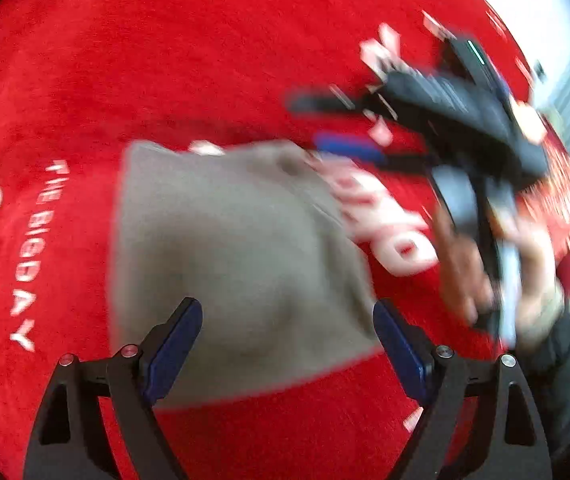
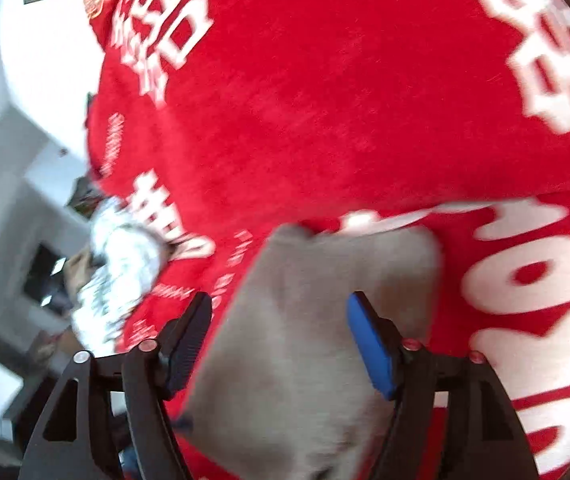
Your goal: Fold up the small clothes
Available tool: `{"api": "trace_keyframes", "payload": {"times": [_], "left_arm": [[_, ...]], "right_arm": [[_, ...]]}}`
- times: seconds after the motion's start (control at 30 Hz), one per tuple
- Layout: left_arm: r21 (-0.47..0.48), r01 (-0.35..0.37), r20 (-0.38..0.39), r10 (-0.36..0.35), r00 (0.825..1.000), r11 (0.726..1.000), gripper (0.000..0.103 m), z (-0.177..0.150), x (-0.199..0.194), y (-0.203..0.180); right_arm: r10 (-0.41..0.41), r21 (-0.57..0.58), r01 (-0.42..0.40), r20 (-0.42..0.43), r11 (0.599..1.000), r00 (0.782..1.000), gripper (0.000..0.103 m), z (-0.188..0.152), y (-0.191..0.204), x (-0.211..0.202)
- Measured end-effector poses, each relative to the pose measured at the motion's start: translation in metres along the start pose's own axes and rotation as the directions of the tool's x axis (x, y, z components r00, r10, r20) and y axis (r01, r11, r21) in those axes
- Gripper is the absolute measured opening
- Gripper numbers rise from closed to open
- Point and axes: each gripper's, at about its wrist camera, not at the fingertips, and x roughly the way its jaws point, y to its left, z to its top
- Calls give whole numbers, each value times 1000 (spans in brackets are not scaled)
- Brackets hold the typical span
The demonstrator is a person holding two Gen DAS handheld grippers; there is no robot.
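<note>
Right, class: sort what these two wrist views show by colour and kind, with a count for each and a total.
Grey folded garment: 1
Red cloth with white lettering: 1
White patterned fabric item at the cloth's edge: 1
Black grippers with blue pads, left gripper and right gripper: 2
Total: 5

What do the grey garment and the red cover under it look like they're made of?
Grey garment: soft matte knit, probably cotton; it lies limp, without sheen, though blur hides the weave. Red cover: fuzzy, plush-looking fabric with a fine nap and white printed lettering.
</note>
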Motion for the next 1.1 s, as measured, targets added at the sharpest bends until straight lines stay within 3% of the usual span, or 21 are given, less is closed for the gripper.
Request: {"api": "trace_keyframes", "payload": {"times": [0.1,0.2,0.27,0.33,0.4,0.47,0.6,0.73,0.87,1.0,1.1], "left_arm": [[-140,-18,5,19,1000,990,88,21,9,42],[-166,-146,-68,136,988,975,88,33,42,67],[-162,-211,-122,193,974,964,88,33,62,80],[-202,-163,-146,134,980,966,90,30,72,93],[-232,-146,-135,117,984,962,90,28,64,97],[-227,-155,-106,134,985,961,90,26,52,93],[-180,-173,-78,161,984,968,90,22,39,86],[-151,-183,-63,176,982,971,90,12,34,82],[-142,-186,-71,178,982,972,90,2,35,84],[-95,-207,-60,202,977,974,90,-5,29,80],[-46,-237,-41,235,971,970,90,-10,20,79]], "right_arm": [[-58,48,61,-67,997,996,76,-3,-17,31],[-153,115,159,-60,981,987,75,-4,-49,39],[-166,166,170,-39,971,985,75,-8,-67,36],[-154,192,157,-31,969,988,75,-12,-70,28],[-196,155,196,-16,968,980,76,-15,-58,13],[-197,116,194,15,974,980,76,-20,-40,-2],[-87,14,86,51,996,995,76,-46,14,-23],[-25,-19,25,-2,1000,1000,77,-85,34,-17],[-133,8,133,-50,991,990,75,-116,10,-5],[-98,33,98,14,995,995,76,-133,0,-31],[-263,33,263,-4,964,965,85,-143,-5,-50]]}}
